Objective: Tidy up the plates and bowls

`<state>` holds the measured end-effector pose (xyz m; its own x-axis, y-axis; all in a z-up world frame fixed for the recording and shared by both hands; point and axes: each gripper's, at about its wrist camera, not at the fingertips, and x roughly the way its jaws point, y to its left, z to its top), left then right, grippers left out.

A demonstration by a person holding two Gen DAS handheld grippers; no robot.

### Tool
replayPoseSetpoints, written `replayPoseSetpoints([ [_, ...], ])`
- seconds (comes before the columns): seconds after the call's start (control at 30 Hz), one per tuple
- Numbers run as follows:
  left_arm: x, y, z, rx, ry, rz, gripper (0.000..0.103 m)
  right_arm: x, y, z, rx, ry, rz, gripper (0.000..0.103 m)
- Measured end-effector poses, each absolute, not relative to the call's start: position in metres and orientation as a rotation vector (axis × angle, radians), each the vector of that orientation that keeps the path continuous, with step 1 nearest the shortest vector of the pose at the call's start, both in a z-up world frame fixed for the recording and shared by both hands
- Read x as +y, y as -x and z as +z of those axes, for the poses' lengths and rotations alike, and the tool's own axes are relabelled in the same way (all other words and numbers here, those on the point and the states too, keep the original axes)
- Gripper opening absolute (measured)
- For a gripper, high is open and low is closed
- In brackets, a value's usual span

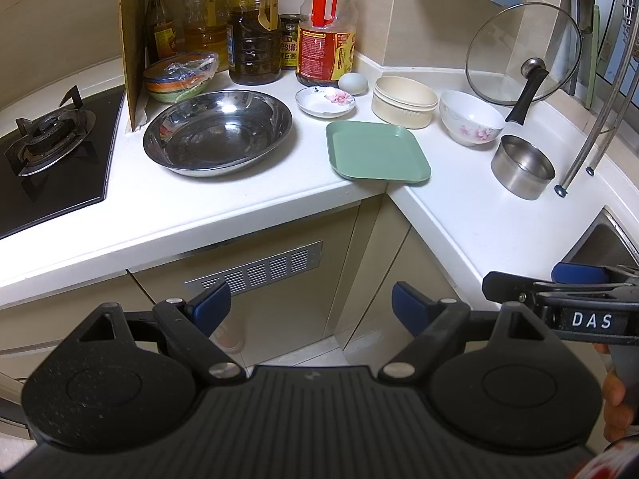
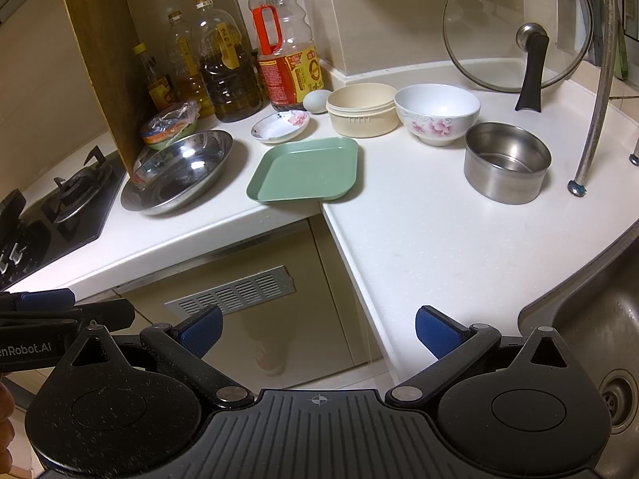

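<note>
Left wrist: tools [image 1: 311, 303] [image 2: 318, 329] apparently empty

Glossy steel basin [image 1: 217, 131] (mirror-bright); matt green tray [image 1: 377, 151], probably plastic.

Two wrist views side by side off the counter corner [image 1: 383, 193], facing the same dishes.

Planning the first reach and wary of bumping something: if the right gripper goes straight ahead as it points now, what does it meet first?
Probably the white countertop's front edge: the open right gripper sits below and short of it. Cleared higher, the green square plate lies next in line, though depth is uncertain.
</note>
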<state>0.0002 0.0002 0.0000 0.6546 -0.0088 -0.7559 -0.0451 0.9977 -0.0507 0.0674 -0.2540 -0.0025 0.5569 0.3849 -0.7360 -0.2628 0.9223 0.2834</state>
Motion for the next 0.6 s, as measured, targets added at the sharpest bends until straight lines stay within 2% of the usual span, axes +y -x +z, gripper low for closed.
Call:
replayPoseSetpoints([
  [0.6, -0.003, 0.0027, 0.0022, 0.863, 0.073, 0.02, 0.086, -0.2511, -0.0681, -0.0026, 0.902, -0.146, 0.385, 0.102],
])
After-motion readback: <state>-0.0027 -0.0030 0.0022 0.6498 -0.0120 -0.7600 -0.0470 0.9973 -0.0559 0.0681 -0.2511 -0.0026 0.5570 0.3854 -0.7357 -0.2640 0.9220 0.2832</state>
